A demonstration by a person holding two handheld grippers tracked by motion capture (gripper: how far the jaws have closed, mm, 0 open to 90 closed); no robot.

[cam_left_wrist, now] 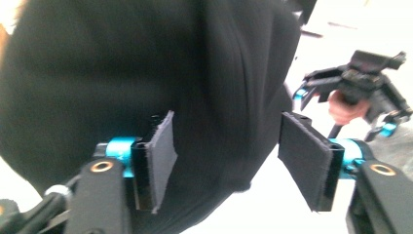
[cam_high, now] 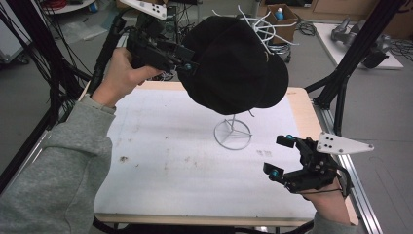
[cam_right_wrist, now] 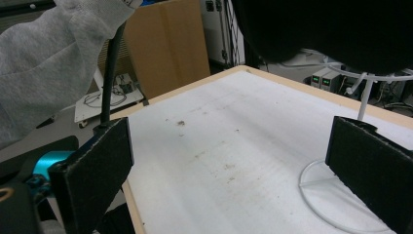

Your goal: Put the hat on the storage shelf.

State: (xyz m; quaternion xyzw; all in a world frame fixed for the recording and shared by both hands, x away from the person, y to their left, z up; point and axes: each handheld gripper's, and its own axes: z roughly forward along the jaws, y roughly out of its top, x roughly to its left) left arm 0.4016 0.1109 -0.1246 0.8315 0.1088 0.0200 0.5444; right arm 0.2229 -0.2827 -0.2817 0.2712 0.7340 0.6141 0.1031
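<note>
Black cap (cam_high: 234, 63): raised above the surface (cam_high: 160, 161), hanging on the white wire stand (cam_high: 233, 132), crown over its upper prongs, presumably for display or drying. Left gripper (cam_high: 187, 66): level with the cap's near side, fingers (cam_left_wrist: 158, 158) released and spread apart around the fabric without clamping it, seemingly placed to take or adjust it. Right gripper (cam_high: 280, 156): low at the right edge, well apart, fingers released, grasping nothing

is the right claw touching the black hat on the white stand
Apart. In the high view the right claw hangs open low near the table's edge, with bare white table between it and the black hat.
</note>
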